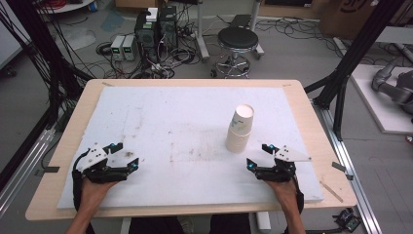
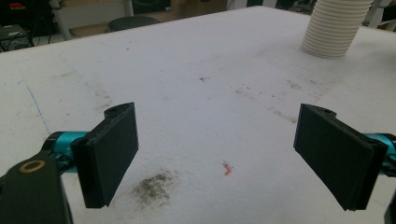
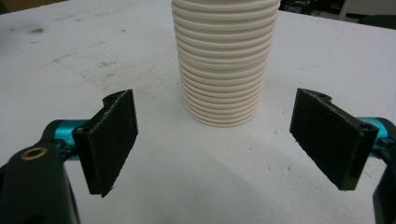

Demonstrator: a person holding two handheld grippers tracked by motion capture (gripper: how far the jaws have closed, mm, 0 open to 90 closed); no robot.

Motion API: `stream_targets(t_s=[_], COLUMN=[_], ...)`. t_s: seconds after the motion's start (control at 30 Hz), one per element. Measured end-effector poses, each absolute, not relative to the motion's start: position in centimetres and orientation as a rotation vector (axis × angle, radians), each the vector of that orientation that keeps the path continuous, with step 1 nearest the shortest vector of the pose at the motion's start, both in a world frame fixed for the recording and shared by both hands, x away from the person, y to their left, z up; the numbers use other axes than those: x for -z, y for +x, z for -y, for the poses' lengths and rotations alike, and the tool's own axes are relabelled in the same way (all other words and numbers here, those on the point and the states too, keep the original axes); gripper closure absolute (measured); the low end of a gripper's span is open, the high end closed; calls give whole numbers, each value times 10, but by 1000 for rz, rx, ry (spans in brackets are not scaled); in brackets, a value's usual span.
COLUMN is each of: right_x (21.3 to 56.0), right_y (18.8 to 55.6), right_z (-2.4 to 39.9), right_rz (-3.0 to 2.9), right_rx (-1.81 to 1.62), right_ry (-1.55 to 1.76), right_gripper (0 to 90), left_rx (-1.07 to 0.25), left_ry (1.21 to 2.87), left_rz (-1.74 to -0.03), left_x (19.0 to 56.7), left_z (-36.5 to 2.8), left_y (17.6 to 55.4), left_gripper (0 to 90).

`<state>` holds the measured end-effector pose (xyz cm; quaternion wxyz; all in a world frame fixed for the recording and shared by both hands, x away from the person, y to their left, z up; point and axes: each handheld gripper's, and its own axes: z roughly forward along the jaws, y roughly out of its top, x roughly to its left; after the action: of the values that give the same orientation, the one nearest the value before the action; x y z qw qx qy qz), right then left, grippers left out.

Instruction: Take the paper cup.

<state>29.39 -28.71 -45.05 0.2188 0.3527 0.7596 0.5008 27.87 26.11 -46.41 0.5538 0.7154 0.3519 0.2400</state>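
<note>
A tall stack of white paper cups [image 1: 240, 128] stands upside down right of the middle of the white foam board [image 1: 165, 117]. My right gripper [image 1: 259, 155] rests low on the board just in front and to the right of the stack, open and holding nothing. In the right gripper view the cup stack [image 3: 225, 60] rises straight ahead, a short way beyond the two wide-apart jaws of the right gripper [image 3: 214, 140]. My left gripper [image 1: 124, 154] sits open near the board's front left. The left gripper [image 2: 217, 151] frames bare board, with the cup stack [image 2: 334, 28] far off.
The foam board lies on a wooden table [image 1: 63, 141]. A dark smudge [image 2: 154, 189] and a small orange scrap [image 2: 227, 169] mark the board between the left jaws. Beyond the table stand a black stool [image 1: 237, 41] and electronics with cables [image 1: 146, 39] on the floor.
</note>
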Motion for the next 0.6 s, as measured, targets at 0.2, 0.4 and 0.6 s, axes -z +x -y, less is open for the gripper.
stream_targets(t_s=[0.2,0.4,0.6], right_x=[450,450,450], right_y=[295,294,294], right_z=[288,288,288], right_rz=[-2106,-2110,-2105], right_rx=[-1395,-1393,-1401], right_ry=[982,991,976], right_gripper=[153,153,153], left_rx=[-577,-576,-571], left_ry=[1685,1685,1690], left_rz=[-829,-829,-831], left_x=[464,464,464], left_z=[-261,-261,-261], left_y=[278,278,278], left_gripper=[139,139,139])
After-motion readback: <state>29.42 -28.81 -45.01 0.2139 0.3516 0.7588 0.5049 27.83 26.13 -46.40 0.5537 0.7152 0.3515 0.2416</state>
